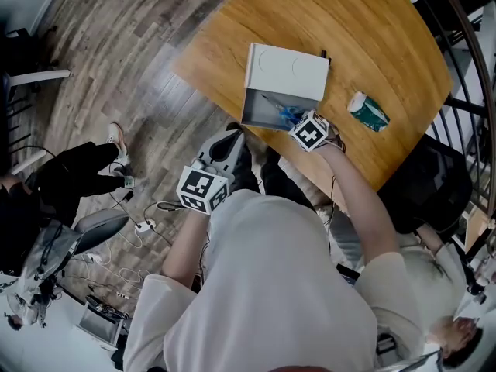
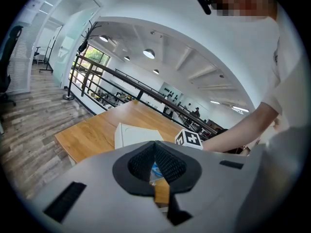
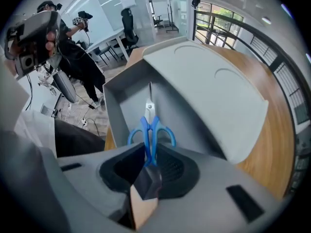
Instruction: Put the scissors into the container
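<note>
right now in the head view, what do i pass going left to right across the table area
left gripper → container → green and white packet; right gripper and scissors overlap the container, so left out

In the head view, the table (image 1: 387, 22) filled the upper right, and the container (image 1: 285, 72) sat on it at upper centre. The scissors (image 1: 287, 115) lay inside it along its lower side, with the right gripper (image 1: 298, 124) just below them. A small packet (image 1: 368, 111) lay right of the container, apart. The left gripper (image 1: 225, 149) hung lower left, off the table.
</note>
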Tool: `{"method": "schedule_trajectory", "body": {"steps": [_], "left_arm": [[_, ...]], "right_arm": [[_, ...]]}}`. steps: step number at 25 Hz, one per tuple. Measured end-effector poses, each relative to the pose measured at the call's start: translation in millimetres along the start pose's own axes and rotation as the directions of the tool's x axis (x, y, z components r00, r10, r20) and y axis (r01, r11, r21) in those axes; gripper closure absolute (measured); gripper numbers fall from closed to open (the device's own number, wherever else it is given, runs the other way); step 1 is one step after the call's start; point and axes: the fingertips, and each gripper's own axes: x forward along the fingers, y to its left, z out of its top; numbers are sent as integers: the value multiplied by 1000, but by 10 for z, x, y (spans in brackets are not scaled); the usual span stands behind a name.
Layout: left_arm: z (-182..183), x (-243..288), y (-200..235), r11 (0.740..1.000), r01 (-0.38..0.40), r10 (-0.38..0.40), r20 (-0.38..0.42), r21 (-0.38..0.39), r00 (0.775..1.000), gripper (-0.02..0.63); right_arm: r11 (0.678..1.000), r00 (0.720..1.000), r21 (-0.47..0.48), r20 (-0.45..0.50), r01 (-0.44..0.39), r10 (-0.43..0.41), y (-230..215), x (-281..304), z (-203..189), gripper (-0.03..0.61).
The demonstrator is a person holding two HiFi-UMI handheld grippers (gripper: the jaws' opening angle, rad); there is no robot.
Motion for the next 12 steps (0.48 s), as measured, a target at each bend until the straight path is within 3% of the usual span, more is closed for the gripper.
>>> {"method": "schedule_trajectory", "body": {"steps": [12], "left_arm": [[-26,-31,264,999,33,-33,-40,-9,999,620]], "right_arm": [[998,997,48,-60,44,-42,-94,161,92,485]]}}
